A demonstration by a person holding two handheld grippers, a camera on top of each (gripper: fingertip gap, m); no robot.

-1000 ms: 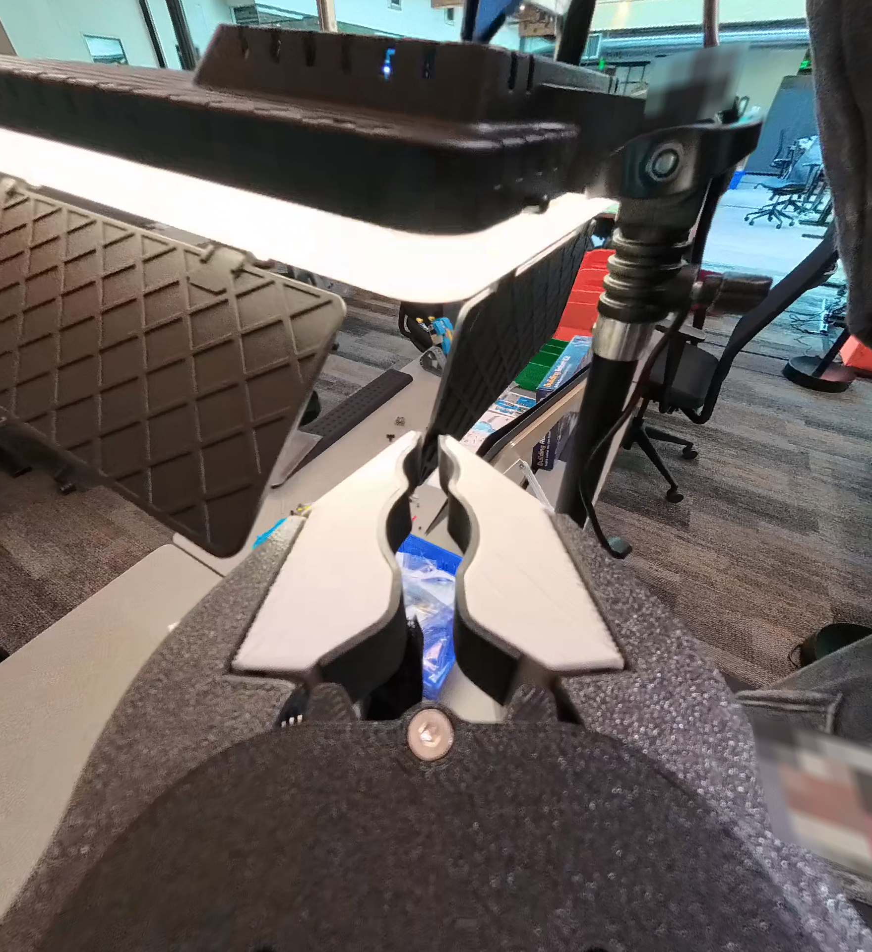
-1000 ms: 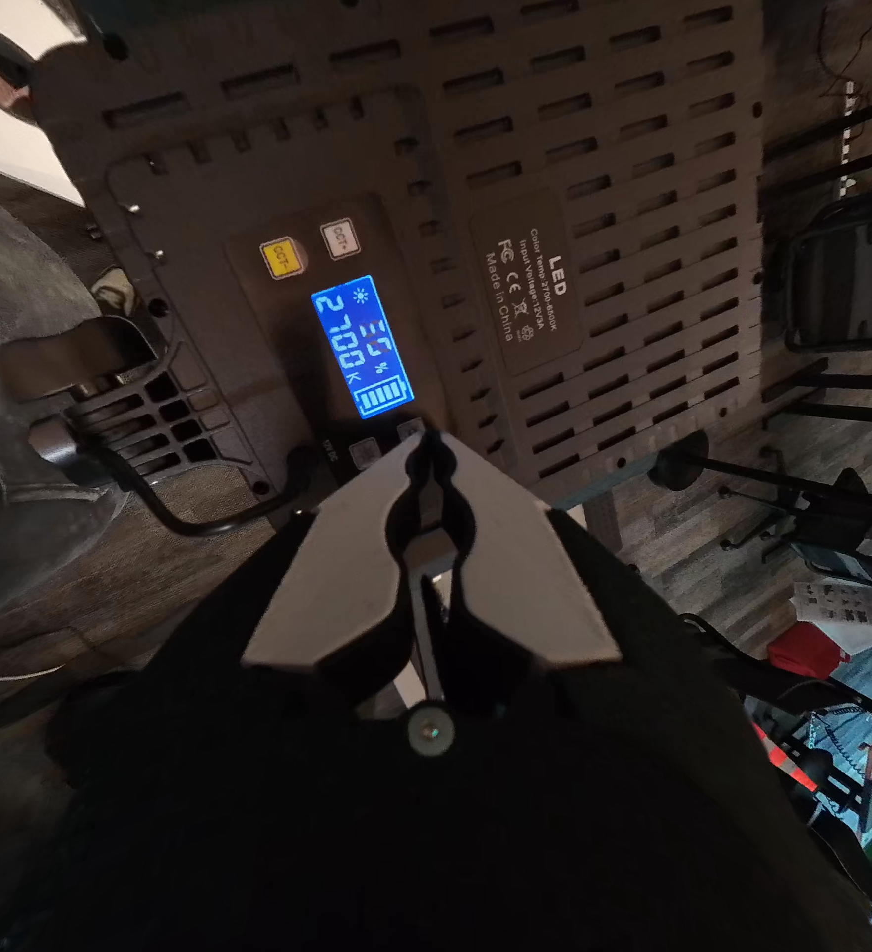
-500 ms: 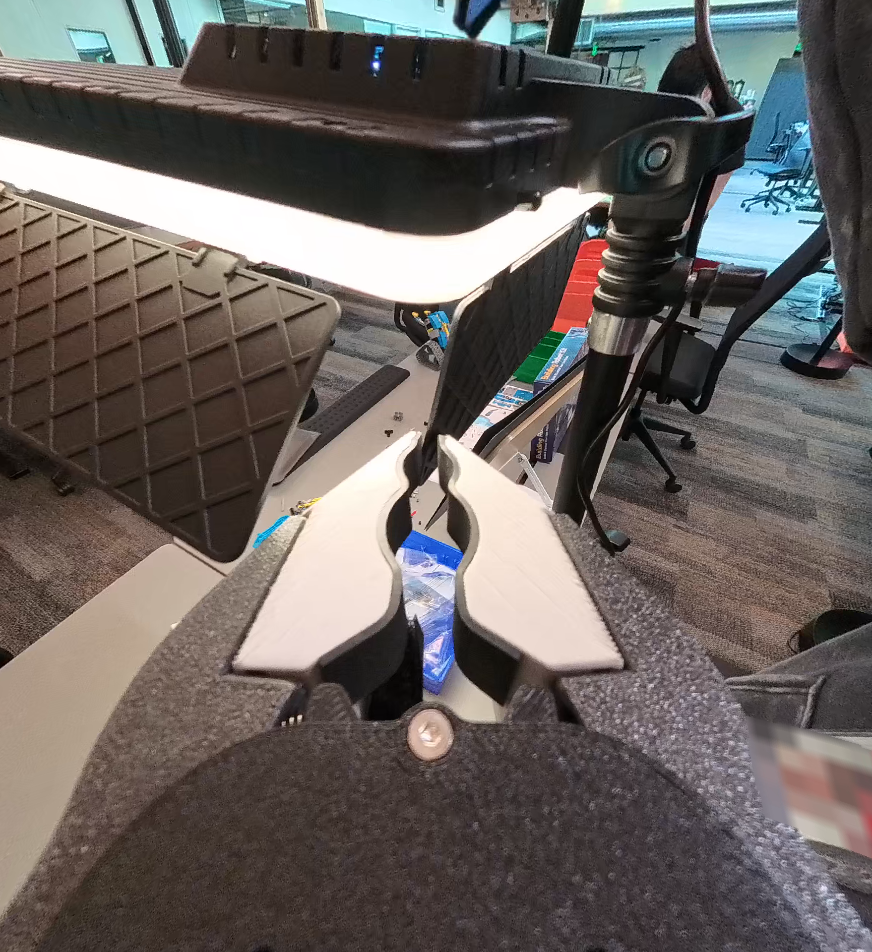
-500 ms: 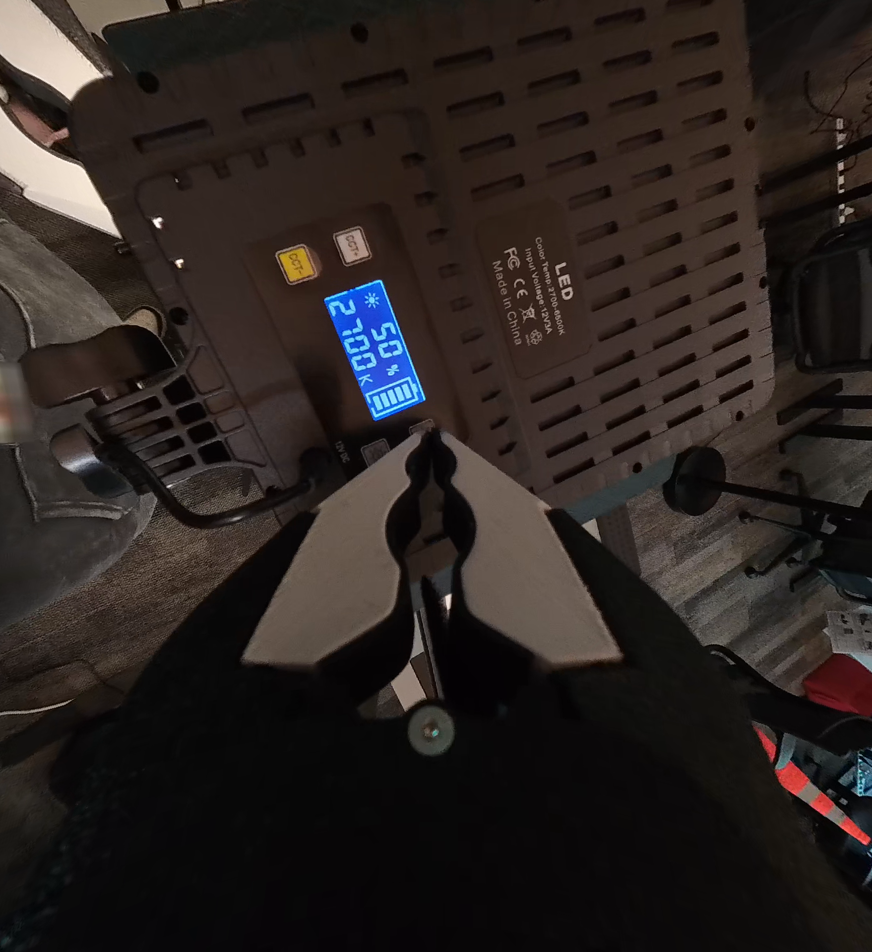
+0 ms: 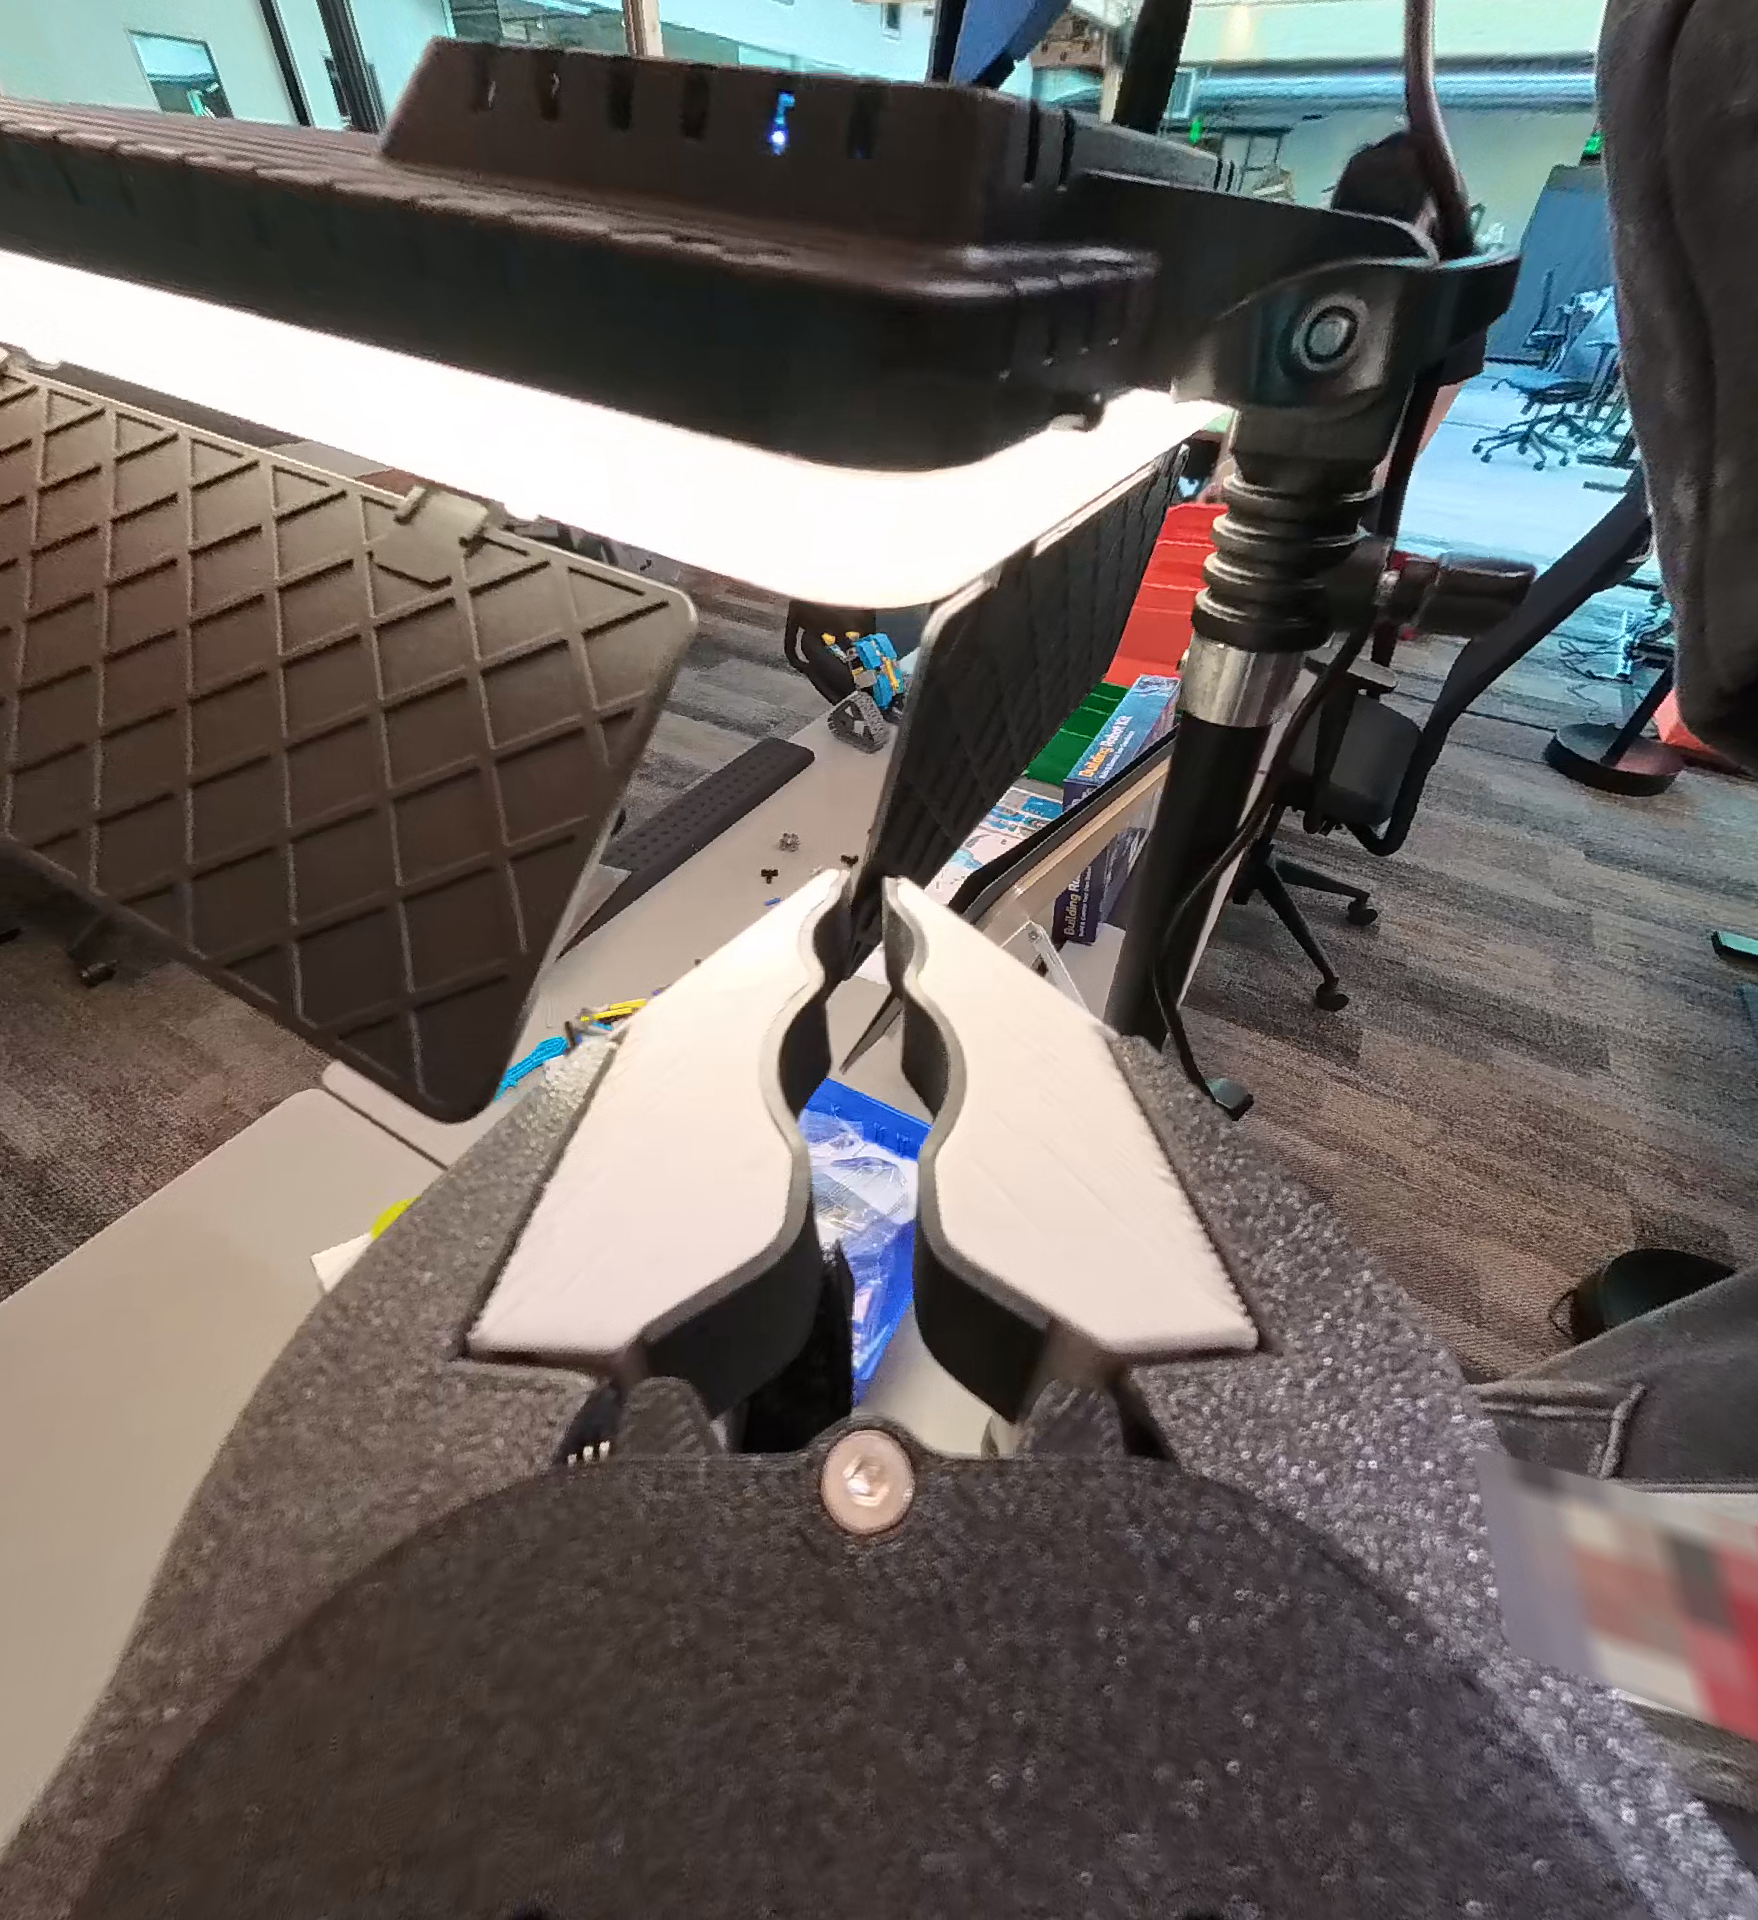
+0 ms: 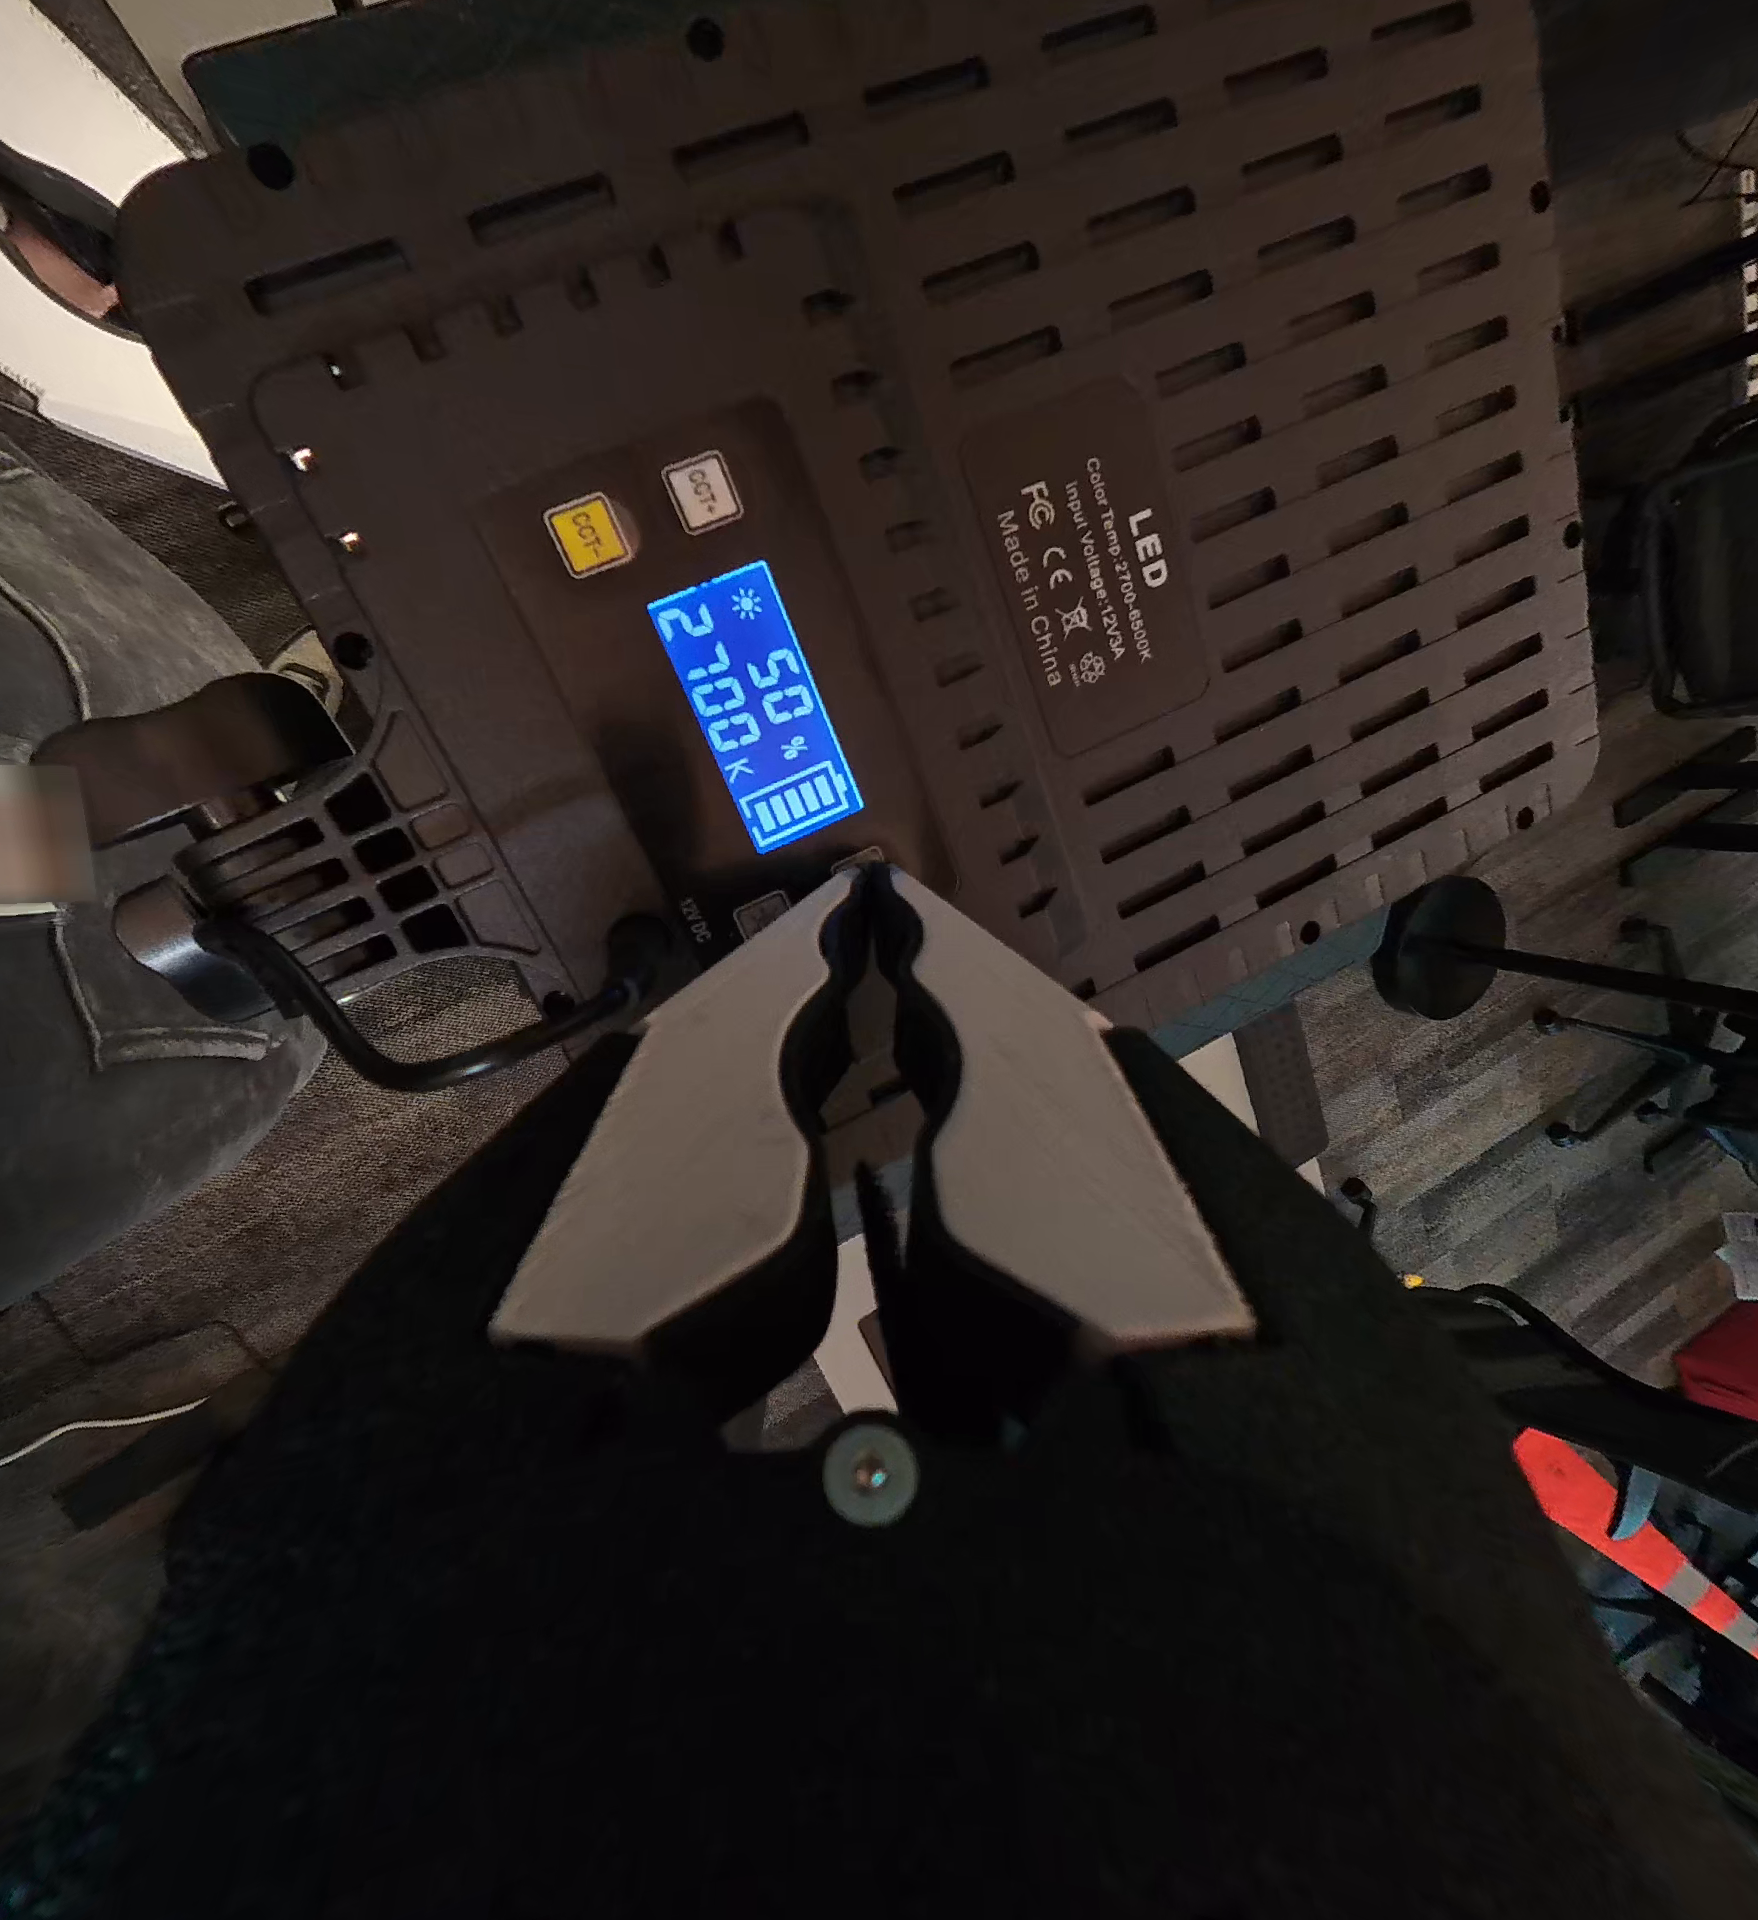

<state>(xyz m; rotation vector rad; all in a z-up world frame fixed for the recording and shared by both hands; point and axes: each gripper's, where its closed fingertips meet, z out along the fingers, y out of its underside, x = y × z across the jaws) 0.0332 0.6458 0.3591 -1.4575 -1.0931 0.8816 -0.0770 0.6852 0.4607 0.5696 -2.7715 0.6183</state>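
LED panel light [image 6: 854, 436] sits on its stand pole [image 5: 1181, 831], with the right gripper [image 6: 870, 878] pinched shut at its back below the blue screen [image 6: 755, 707], while the left gripper [image 5: 864, 904], slightly apart, seems to nip a barn-door flap [image 5: 1020, 717].

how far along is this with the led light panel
Done: the LED panel is lit, its blue screen glowing. In hand: the left gripper seems to pinch the corner of a barn door flap; the right gripper, shut, has its tips at the small buttons below the screen, contact unclear. Left: the yellow button and white button above the screen are untouched.
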